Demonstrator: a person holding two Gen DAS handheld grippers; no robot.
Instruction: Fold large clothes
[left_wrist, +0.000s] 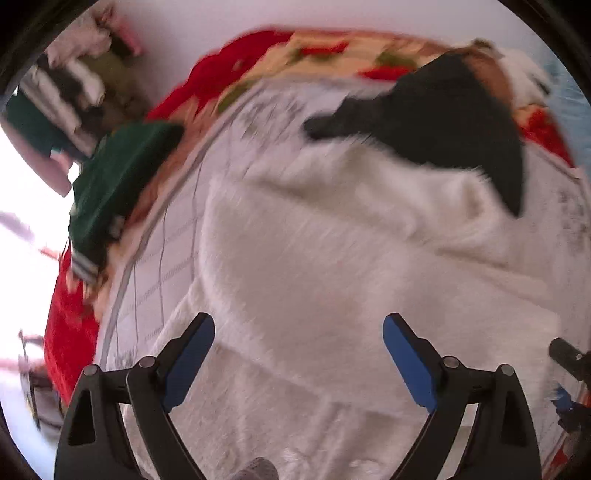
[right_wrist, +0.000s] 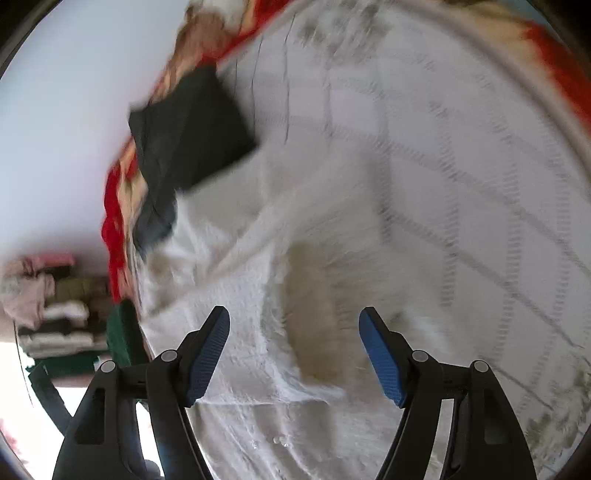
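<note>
A large white fluffy garment (left_wrist: 314, 240) lies spread on the bed and fills the middle of both views, which are blurred. My left gripper (left_wrist: 299, 319) hangs above it, open, with only the white cloth showing between the blue pads. My right gripper (right_wrist: 294, 312) is also open above the white garment (right_wrist: 240, 288), over a tan patch (right_wrist: 314, 321) in the fabric. Neither gripper holds anything.
The bed has a white sheet with grey lines (right_wrist: 443, 147) over a red floral blanket (left_wrist: 229, 66). A dark folded garment (left_wrist: 443, 122) lies at the far edge, and a green folded one (left_wrist: 118, 177) at the left. A pile of clothes (right_wrist: 55, 314) stands beyond the bed.
</note>
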